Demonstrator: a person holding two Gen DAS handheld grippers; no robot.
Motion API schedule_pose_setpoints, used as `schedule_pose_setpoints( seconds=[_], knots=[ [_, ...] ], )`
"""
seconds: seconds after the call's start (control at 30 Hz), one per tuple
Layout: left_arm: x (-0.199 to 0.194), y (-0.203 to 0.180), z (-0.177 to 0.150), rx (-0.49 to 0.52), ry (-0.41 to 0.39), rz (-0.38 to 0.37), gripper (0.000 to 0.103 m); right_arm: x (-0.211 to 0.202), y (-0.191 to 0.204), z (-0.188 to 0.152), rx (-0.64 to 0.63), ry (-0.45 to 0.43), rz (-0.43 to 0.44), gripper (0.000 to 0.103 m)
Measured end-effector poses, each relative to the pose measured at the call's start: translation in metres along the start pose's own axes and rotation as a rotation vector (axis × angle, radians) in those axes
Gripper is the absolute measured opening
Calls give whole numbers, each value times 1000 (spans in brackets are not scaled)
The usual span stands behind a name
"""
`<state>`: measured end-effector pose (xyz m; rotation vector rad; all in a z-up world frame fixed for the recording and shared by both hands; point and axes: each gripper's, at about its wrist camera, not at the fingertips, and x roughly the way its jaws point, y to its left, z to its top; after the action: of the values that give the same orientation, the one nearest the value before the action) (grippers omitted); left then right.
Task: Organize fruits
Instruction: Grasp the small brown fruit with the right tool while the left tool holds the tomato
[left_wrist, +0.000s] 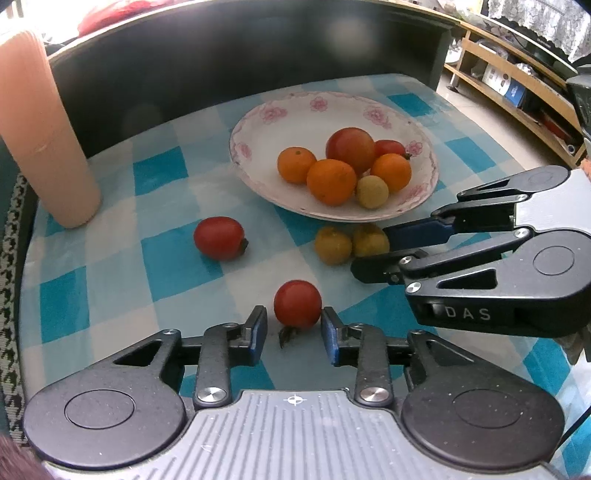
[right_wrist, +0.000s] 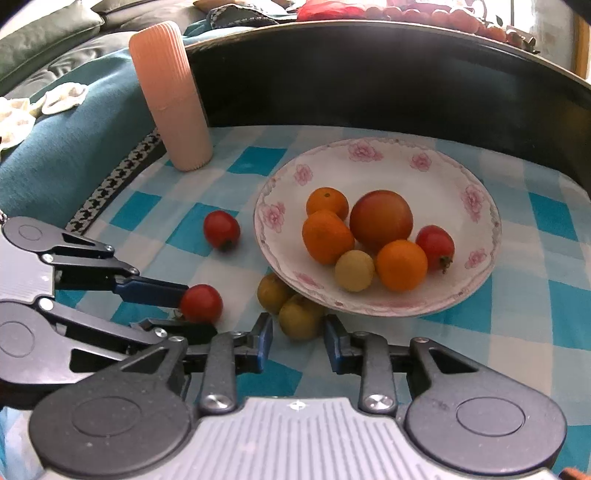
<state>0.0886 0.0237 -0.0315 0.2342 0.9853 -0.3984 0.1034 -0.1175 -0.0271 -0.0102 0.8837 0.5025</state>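
Observation:
A small red tomato (left_wrist: 297, 303) lies on the checked cloth between the fingertips of my left gripper (left_wrist: 293, 328), which is open; the right finger touches it and the left one stands slightly off. Two yellow-green fruits (right_wrist: 301, 315) (right_wrist: 273, 293) lie side by side against the front rim of the flowered plate (right_wrist: 369, 147). My right gripper (right_wrist: 298, 338) is open, its tips flanking the nearer one. The plate (left_wrist: 295, 107) holds oranges, a large red tomato (left_wrist: 350, 149), a small tomato and one yellow-green fruit. A second loose tomato (left_wrist: 218, 238) rests left of the plate.
A tall pink ribbed cylinder (left_wrist: 44, 140) stands at the cloth's back left corner. A black raised wall (left_wrist: 258, 48) runs behind the plate. Both grippers work close together; the right gripper (left_wrist: 369, 253) reaches in from the right. A wooden shelf (left_wrist: 517, 85) lies beyond the table.

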Motion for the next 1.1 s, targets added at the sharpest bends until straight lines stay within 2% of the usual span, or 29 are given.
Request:
schedule_pose_setpoints(
  seconds=[0.2,0.4,0.73,1.1],
  knots=[
    [3,1,2,-17,-16,21,44,3,1,-1,-11,-19,-15,45],
    [7,4,8,-34,-32,37,46,1,0,2,10,9,-33,43],
    [4,-3,5,-8,-34,37,36,-3,2,-1,-10,32,-37,42],
    [-10,-11,-10,6,-14,-4,36,-27,16,-20,-59,69,-21,42]
  ],
)
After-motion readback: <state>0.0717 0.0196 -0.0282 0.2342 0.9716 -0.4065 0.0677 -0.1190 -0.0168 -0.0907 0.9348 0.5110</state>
